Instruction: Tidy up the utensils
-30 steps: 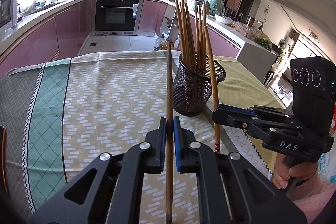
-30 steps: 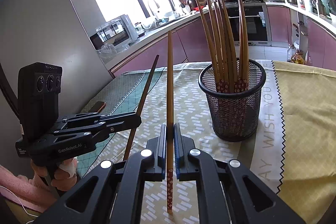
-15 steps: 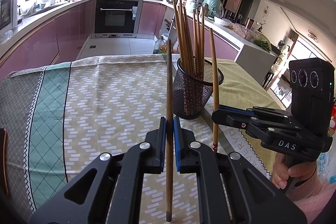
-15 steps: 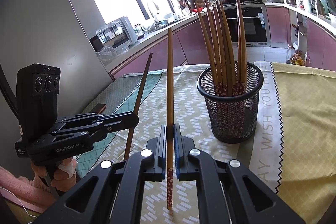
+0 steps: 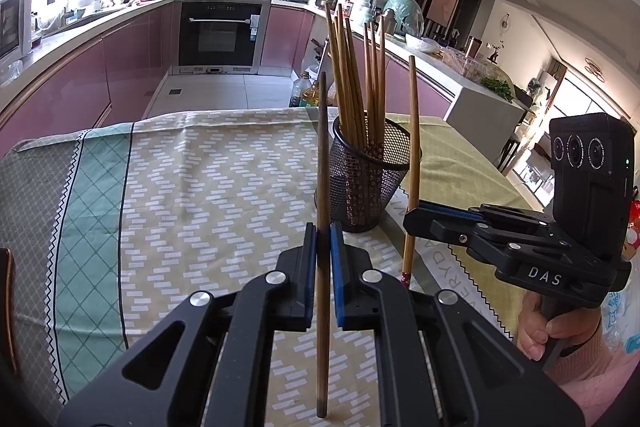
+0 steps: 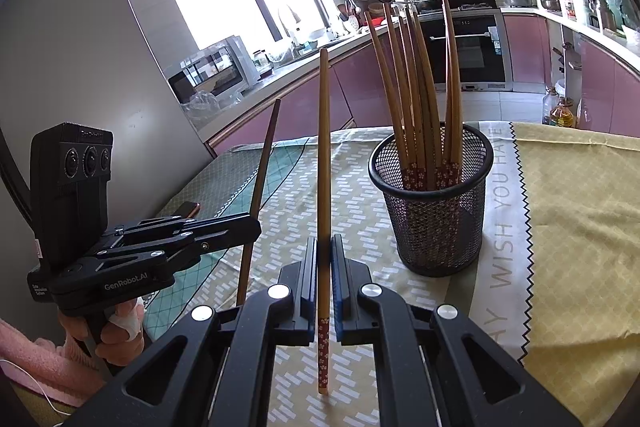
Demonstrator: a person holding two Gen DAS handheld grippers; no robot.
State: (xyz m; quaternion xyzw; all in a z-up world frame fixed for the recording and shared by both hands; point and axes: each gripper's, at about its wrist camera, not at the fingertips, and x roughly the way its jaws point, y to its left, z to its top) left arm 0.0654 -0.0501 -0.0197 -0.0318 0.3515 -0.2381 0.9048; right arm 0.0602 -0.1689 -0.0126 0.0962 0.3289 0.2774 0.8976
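Chopsticks are standing upright, one clamped in each gripper: the dark chopstick (image 5: 322, 187) in the left gripper (image 5: 322, 247), the floral-tipped chopstick (image 6: 324, 187) in the right gripper (image 6: 324, 259). Only the right wrist view is showing inside the mesh holder (image 6: 434, 227) ahead-right of its fingers.

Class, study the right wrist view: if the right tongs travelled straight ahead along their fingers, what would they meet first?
Probably nothing close: the right tongs, shut on a light bamboo chopstick, point over the patterned tablecloth. The black mesh cup sits right of that line, though depth is uncertain.
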